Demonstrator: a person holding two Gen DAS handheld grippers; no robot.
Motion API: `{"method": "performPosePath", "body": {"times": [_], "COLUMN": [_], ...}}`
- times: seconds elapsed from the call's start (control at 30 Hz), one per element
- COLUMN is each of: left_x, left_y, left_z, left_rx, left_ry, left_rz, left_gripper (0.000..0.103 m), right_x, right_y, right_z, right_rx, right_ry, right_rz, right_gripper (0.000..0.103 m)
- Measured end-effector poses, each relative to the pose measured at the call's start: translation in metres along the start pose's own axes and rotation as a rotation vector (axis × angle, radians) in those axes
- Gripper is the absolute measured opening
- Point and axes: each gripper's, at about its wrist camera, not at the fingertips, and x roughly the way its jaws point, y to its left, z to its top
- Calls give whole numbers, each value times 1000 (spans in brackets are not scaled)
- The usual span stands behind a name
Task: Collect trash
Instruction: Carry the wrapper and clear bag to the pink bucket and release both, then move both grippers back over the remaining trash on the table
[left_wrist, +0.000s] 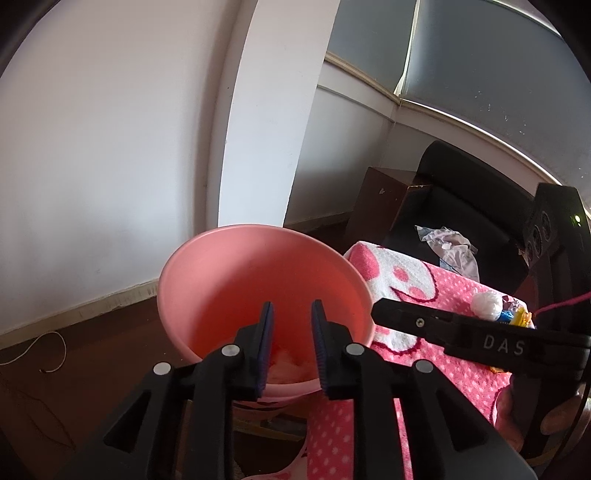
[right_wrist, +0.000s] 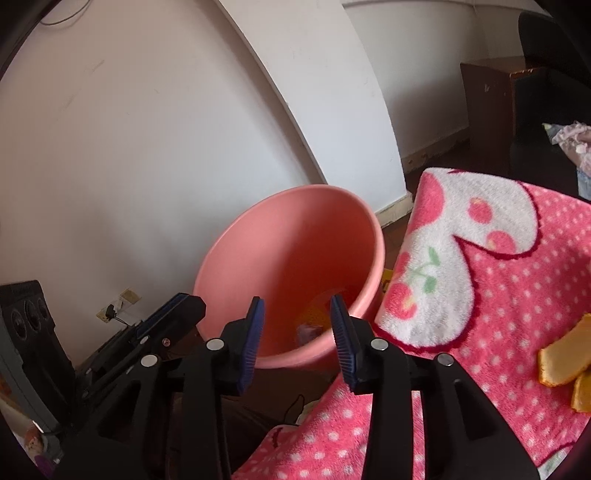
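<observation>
Only the left wrist view shows the white wad (left_wrist: 487, 304) and bright wrappers (left_wrist: 515, 316) on the pink blanket (left_wrist: 436, 295); only the right shows orange peel (right_wrist: 563, 363) there. Both grippers hover over the pink basin (left_wrist: 207, 280) beside the blanket, left gripper (left_wrist: 291, 347) and right gripper (right_wrist: 297, 341) each with fingers apart, holding nothing. Blurred scraps lie in the basin's bottom.

White walls (left_wrist: 110, 147), dark floor (left_wrist: 92, 350), black chair (left_wrist: 461, 199).
</observation>
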Motion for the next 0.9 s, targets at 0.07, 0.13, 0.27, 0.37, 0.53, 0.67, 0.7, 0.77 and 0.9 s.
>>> {"method": "performPosePath", "body": {"times": [0.07,0.13,0.27,0.37,0.53,0.67,0.7,0.77,0.9], "left_x": [-3,-6,-11,-14,-18,-19,-19,-17,-13], "left_y": [-4,-10,-23,-33,-54,-71,-75,-85,-106], "left_z": [0,-1,-3,-4,-10,-16,-18,-22,-31], "left_rx": [2,12,35,48,81,108,115,134,178], "left_ry": [-3,-2,0,0,11,26,31,43,71], "left_rz": [-8,-18,-35,-52,-83,-110,-116,-132,-163], "left_gripper": [25,26,28,29,31,33,33,34,36], "right_x": [-10,-19,-37,-52,-77,-92,-96,-104,-124], "right_y": [-1,-3,-6,-8,-15,-32,-35,-44,-67], "right_z": [-5,-10,-17,-26,-40,-53,-58,-66,-81], "right_rx": [-6,-7,-15,-26,-25,13,21,44,91], "right_ry": [-9,-21,-46,-69,-98,-112,-116,-123,-143], "right_rz": [-11,-19,-40,-63,-111,-135,-139,-158,-201], "right_gripper": [38,38,38,38,38,38,38,38,38]}}
